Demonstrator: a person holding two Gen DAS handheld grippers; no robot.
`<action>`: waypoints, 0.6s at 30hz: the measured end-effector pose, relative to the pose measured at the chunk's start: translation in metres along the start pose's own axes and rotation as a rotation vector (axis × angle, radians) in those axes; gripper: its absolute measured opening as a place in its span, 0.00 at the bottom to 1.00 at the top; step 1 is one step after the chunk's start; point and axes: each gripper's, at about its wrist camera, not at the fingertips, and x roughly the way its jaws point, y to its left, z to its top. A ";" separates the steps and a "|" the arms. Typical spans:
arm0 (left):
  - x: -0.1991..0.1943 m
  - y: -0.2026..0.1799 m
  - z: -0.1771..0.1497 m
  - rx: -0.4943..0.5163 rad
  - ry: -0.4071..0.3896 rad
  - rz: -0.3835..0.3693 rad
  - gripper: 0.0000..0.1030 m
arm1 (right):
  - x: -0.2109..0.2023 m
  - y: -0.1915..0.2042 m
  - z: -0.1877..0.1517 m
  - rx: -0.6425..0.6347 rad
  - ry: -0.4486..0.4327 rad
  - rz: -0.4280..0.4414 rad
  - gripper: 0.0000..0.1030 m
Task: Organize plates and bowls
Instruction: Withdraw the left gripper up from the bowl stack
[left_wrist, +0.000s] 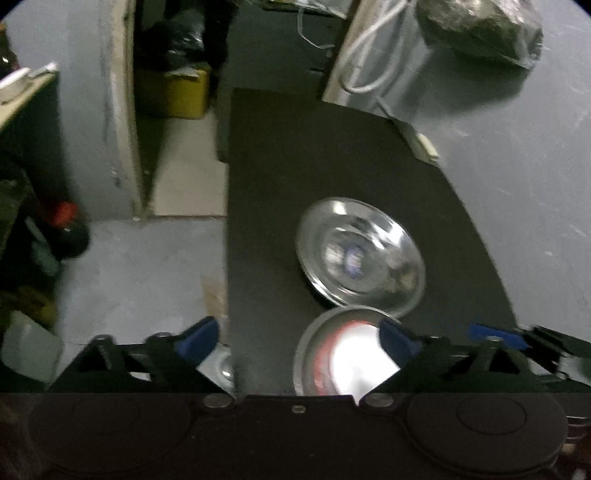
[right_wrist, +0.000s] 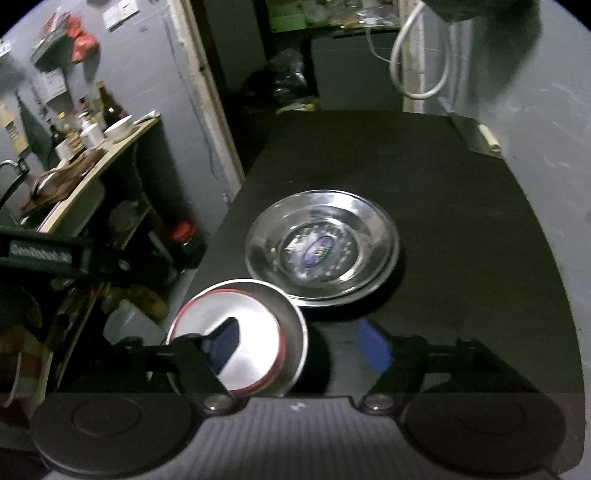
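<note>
Right wrist: right gripper (right_wrist: 295, 350) jaws spread astride bowl (right_wrist: 240, 338) rim, plate (right_wrist: 321, 251) beyond; thin steel, light, slippery. Left gripper (left_wrist: 299, 336) jaws spread.

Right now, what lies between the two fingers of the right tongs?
In the right wrist view, part of the small steel bowl and bare black table; one finger reaches inside the bowl. The steel plate lies beyond.

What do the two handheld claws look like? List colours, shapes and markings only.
Left claw: black triangulated finger frames, blue pads, silver pivot screws, round black discs on the body. Right claw: the same black frames, blue pads and silver screws, plus a grey ribbed panel. No cables or sleeves visible.
</note>
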 end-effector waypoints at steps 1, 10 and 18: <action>-0.001 0.003 0.001 -0.007 -0.004 0.016 0.99 | -0.001 -0.001 0.000 0.007 -0.004 -0.009 0.85; 0.008 0.026 -0.003 -0.034 0.019 0.128 0.99 | 0.002 -0.015 -0.008 0.062 0.008 -0.130 1.00; 0.027 0.018 -0.027 0.015 0.120 0.115 0.99 | 0.020 -0.019 -0.010 0.073 0.093 -0.159 1.00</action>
